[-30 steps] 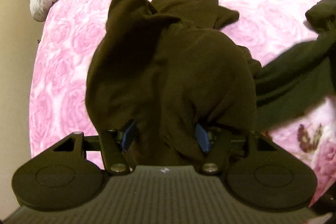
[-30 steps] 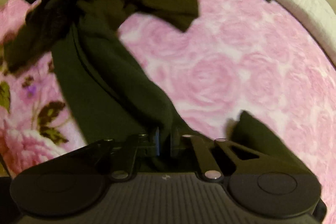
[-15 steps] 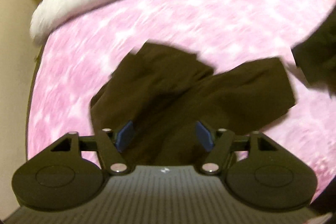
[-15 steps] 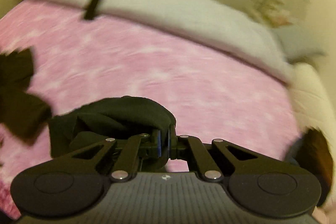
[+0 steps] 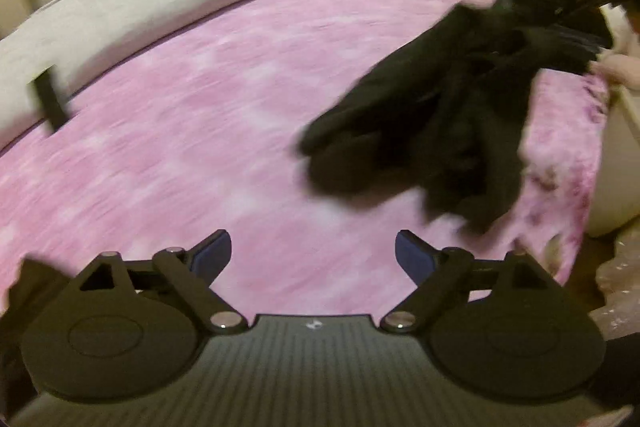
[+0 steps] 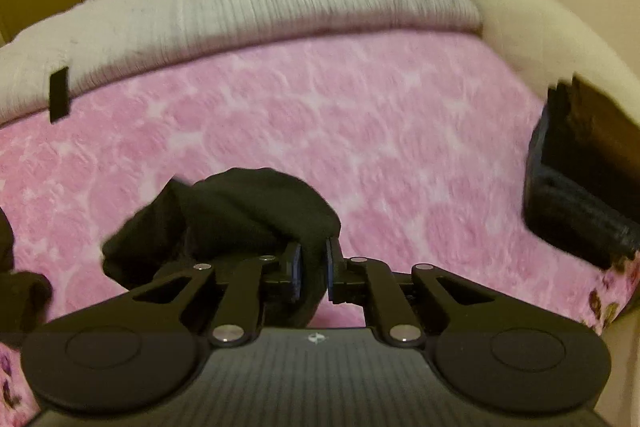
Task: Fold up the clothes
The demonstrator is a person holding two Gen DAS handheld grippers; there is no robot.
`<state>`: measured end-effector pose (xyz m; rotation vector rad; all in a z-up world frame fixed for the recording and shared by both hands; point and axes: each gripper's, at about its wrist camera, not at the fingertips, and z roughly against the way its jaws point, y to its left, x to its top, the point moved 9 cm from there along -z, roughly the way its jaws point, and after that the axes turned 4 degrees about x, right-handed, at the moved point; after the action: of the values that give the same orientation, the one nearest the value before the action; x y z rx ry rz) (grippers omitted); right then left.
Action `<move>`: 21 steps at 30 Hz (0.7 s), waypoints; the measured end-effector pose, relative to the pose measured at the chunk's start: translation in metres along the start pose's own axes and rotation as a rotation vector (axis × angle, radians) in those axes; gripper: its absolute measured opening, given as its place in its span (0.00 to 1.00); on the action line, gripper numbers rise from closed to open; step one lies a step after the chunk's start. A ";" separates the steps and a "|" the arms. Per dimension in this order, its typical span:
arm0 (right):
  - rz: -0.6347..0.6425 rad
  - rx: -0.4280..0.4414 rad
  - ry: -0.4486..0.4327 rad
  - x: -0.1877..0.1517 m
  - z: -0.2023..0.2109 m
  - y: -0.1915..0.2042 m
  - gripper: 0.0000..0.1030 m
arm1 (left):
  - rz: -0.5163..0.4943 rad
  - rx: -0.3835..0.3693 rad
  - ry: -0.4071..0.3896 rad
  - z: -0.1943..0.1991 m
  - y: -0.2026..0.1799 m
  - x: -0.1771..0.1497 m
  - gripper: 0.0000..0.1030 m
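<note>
The left claw point(image 5: 310, 257) hangs with its jaws spread wide and nothing between them, above the pink rose-patterned blanket point(image 5: 180, 131) on the bed. Off to its right, the dark garment point(image 5: 452, 115) dangles in a blurred bunch, seemingly lifted clear of the bed. The right claw point(image 6: 311, 269) is clamped on a fold of that garment point(image 6: 240, 211), which bulges over its fingers. A grey duvet point(image 6: 260, 3) lies beyond.

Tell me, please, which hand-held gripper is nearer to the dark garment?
Right. The right hand-held gripper is shut on the dark garment, pinching a fold. The left hand-held gripper is open and apart from it, over the pink blanket.
</note>
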<state>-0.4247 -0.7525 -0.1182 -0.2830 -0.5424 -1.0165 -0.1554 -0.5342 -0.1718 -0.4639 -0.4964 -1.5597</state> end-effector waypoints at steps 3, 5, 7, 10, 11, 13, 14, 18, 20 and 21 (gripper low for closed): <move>-0.044 -0.014 0.025 -0.015 -0.009 -0.052 0.08 | -0.036 -0.070 -0.002 -0.029 -0.056 0.037 0.84; -0.087 -0.023 0.037 -0.024 -0.011 -0.089 0.08 | -0.080 -0.117 -0.001 -0.052 -0.092 0.061 0.84; -0.134 -0.017 0.045 -0.037 -0.007 -0.121 0.13 | -0.122 -0.154 0.004 -0.076 -0.121 0.081 0.84; -0.208 0.044 0.069 -0.058 -0.012 -0.146 0.25 | -0.174 -0.208 0.043 -0.108 -0.153 0.103 0.71; -0.230 0.067 0.077 -0.064 -0.015 -0.150 0.39 | -0.194 -0.223 0.053 -0.116 -0.163 0.109 0.68; -0.277 0.128 0.085 -0.071 -0.023 -0.144 0.54 | -0.236 -0.261 0.076 -0.128 -0.175 0.112 0.57; -0.299 0.159 0.089 -0.074 -0.028 -0.140 0.55 | -0.250 -0.288 0.091 -0.132 -0.180 0.110 0.52; -0.342 0.307 0.117 -0.066 -0.073 -0.099 0.71 | -0.350 -0.383 0.119 -0.142 -0.203 0.088 0.41; -0.334 0.359 0.132 -0.055 -0.100 -0.074 0.72 | -0.373 -0.422 0.119 -0.140 -0.212 0.079 0.41; -0.333 0.370 0.146 -0.050 -0.115 -0.062 0.73 | -0.367 -0.439 0.120 -0.137 -0.215 0.075 0.41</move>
<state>-0.4648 -0.8013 -0.2430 0.2163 -0.6447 -1.2212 -0.3723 -0.6667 -0.2478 -0.6317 -0.1446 -2.0505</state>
